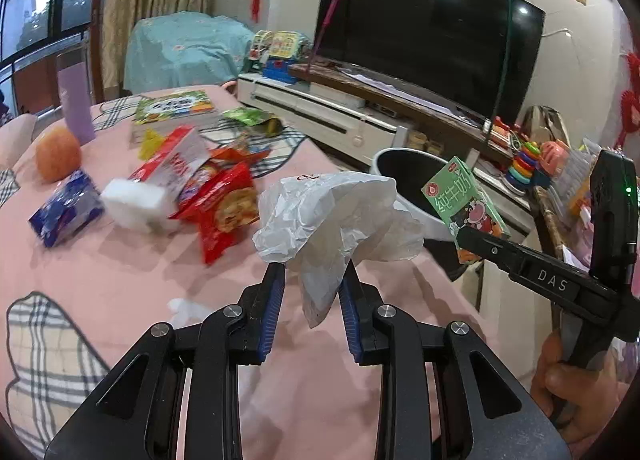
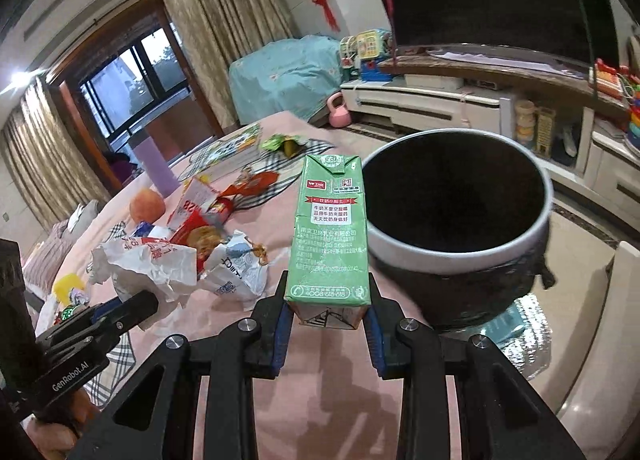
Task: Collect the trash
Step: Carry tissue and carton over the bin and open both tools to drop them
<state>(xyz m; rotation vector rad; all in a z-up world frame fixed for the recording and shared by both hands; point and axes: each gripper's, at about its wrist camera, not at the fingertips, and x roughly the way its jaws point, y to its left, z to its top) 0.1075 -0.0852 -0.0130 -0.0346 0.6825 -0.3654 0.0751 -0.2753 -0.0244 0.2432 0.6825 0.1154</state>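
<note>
- Nearest the left wrist camera, the left gripper (image 1: 314, 274) pinches a crumpled white plastic bag (image 1: 336, 216) between its blue pads, jaws narrow, the bag bunched above the fingertips and a tail hanging down between them.
- Nearest the right wrist camera, the right gripper (image 2: 327, 310) clamps the bottom end of a green milk carton (image 2: 330, 228), which stands up from the jaws, its top leaning away from the camera.
- Under both lies a pink tablecloth (image 1: 160, 280) with plaid patches.
- Just beyond the carton, at the table's edge, stands a dark waste bin (image 2: 456, 256) with a pale rim, its mouth open; the carton is beside the rim, not over it.
- Left of the bag, on the cloth, lie a red snack packet (image 1: 226, 212), a red-and-white box (image 1: 176, 166), a white foam block (image 1: 134, 204) and a blue wrapped pack (image 1: 66, 214).
- Further back sit an orange fruit (image 1: 58, 154), a purple bottle (image 1: 74, 100), a green wrapper (image 1: 252, 120) and a picture book (image 1: 176, 106).
- Behind the table, a television (image 1: 424, 32) stands on a low white cabinet (image 1: 320, 116), with curtains and a window at the left.
</note>
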